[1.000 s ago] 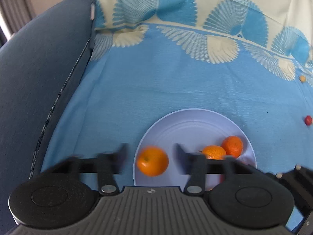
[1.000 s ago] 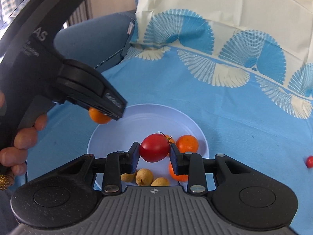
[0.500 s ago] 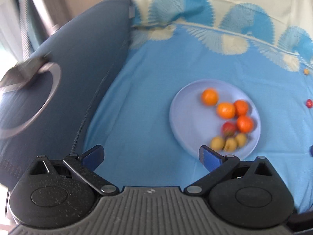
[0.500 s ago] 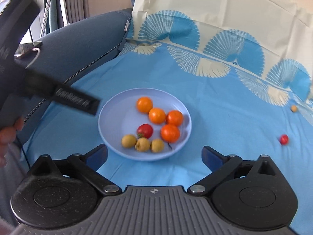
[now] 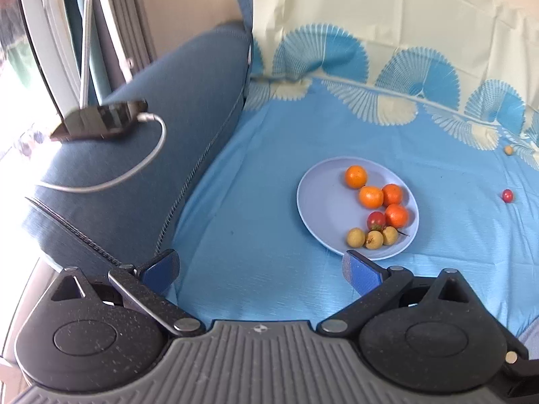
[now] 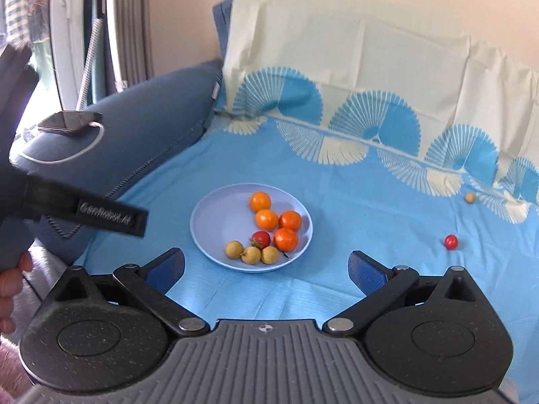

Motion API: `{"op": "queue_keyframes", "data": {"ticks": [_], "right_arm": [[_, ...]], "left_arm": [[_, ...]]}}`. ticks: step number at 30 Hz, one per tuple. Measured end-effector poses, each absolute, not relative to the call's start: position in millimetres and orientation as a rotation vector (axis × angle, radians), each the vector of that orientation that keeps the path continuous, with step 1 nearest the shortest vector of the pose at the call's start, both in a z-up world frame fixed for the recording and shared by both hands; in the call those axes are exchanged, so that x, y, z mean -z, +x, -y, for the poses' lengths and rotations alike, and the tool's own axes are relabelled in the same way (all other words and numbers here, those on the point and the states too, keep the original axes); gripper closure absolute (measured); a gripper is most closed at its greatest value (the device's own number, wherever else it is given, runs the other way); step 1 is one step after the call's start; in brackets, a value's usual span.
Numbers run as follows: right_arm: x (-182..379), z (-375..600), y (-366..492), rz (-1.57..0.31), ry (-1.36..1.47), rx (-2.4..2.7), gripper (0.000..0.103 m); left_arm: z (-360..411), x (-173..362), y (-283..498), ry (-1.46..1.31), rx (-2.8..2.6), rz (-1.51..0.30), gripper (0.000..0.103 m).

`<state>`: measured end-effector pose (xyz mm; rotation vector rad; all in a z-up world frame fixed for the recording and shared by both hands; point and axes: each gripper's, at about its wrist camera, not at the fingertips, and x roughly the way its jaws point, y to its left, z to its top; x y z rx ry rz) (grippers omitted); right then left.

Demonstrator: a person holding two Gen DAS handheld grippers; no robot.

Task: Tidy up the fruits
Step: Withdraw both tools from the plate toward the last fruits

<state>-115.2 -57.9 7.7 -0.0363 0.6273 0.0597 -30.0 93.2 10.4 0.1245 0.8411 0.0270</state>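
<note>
A pale blue plate (image 5: pixel 323 198) (image 6: pixel 215 225) lies on the blue patterned cloth. It holds several oranges (image 5: pixel 370 196) (image 6: pixel 266 219), a red tomato (image 5: pixel 376 220) (image 6: pixel 261 239) and three yellow-brown fruits (image 5: pixel 356 237) (image 6: pixel 251 255). A second small red tomato (image 5: pixel 507 195) (image 6: pixel 450 241) and a small yellow fruit (image 5: pixel 508 149) (image 6: pixel 469 197) lie loose on the cloth to the right. My left gripper (image 5: pixel 261 267) is open and empty, back from the plate's near left. My right gripper (image 6: pixel 266 266) is open and empty, just in front of the plate. The left tool's black body (image 6: pixel 84 213) shows at the left of the right wrist view.
A dark blue sofa arm (image 5: pixel 145 155) (image 6: pixel 141 128) rises at the left, with a phone (image 5: pixel 97 119) (image 6: pixel 69 123) and its white cable (image 5: pixel 134 175) on it. The cloth-draped backrest (image 5: pixel 387 17) stands behind. A window and curtains are at far left.
Both grippers let go of their fruit over the plate, an orange on the left and a red tomato on the right, opened wide, and drew back and up. The fruit now rests on the plate.
</note>
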Motion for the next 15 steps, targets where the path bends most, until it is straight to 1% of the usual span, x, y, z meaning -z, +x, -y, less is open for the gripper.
{"op": "queue_keyframes", "data": {"ticks": [5,15], "right_arm": [[-22,56,-139,-0.558,-0.047,-0.046,0.001],[-39,59,-173,-0.484,-0.031,-0.023,0.001]], "left_arm": [[-91,-21,-54,0.136,-0.019,-0.798,0.000],[-87,-45,-88,0.159,-0.006,-0.702,0.000]]}}
